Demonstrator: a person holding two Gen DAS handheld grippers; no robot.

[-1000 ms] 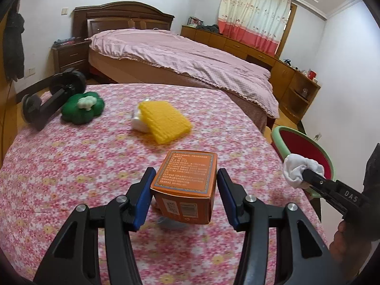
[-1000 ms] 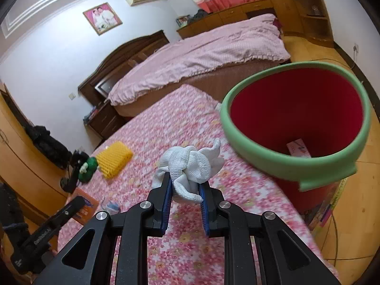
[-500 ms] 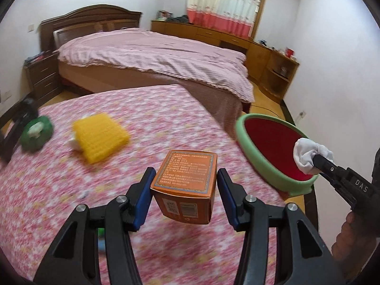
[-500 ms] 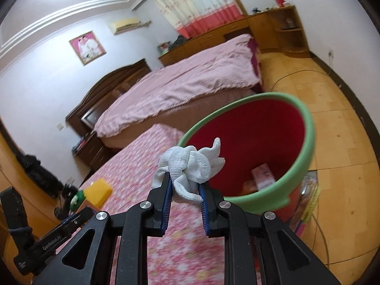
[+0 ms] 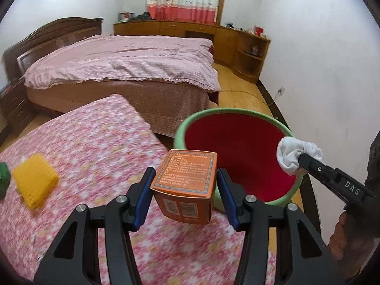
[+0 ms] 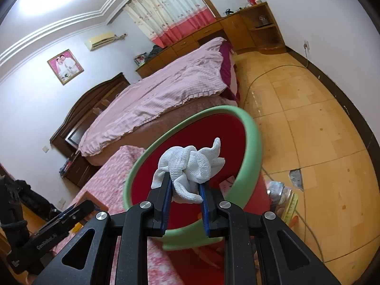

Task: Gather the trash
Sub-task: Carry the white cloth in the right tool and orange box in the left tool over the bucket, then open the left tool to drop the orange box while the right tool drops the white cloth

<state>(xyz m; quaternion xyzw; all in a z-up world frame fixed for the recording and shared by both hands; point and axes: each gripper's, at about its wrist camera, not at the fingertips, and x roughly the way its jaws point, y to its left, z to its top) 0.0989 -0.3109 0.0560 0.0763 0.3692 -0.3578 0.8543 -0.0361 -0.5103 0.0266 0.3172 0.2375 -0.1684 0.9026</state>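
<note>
- Left gripper: jaws clamped one orange box.
- Right gripper: jaws clamped one white wad over one bin.
- One yellow sponge lay on surface.

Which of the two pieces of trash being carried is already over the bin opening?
The white crumpled tissue in the right gripper; it hangs over the red bin. The orange box in the left gripper is at the table's edge.

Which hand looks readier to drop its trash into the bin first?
Right. The right gripper holds the tissue at the bin mouth; the left gripper and its box sit short of the rim.
</note>
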